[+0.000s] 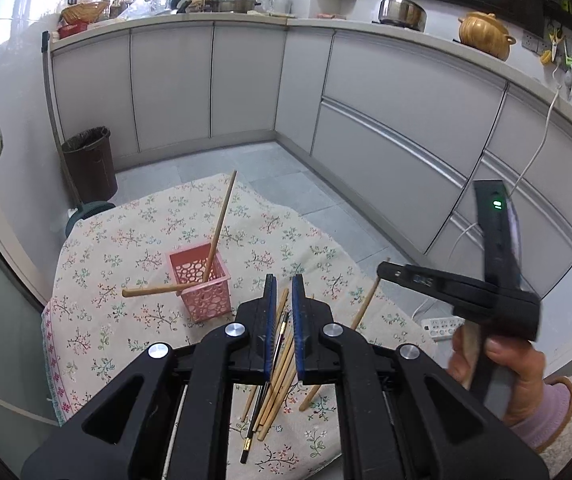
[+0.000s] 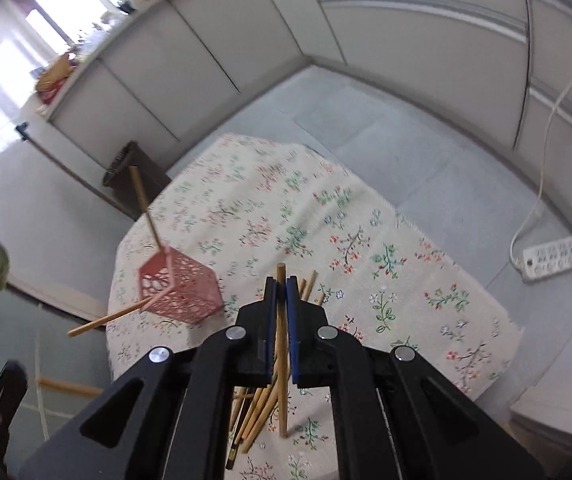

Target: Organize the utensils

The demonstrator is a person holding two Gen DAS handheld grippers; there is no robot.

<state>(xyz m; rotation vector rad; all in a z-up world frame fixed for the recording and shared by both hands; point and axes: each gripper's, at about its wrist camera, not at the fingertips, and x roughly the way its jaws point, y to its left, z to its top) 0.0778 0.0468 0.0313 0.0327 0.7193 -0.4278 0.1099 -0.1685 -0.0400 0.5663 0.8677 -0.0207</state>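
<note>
Over the table [image 1: 98,320], left wrist view: left gripper [image 1: 284,292] is hanging with jaws nearly pressed together, pinching nothing.
Pile [image 1: 274,392]: chopsticks are lying below it on the cloth.
Basket [image 1: 202,284]: pink, standing upright, holding two chopsticks.
Right wrist view: right gripper [image 2: 282,300] is pinching one chopstick [image 2: 282,380], lifted above the pile [image 2: 256,412], basket [image 2: 178,292] to its left.
</note>
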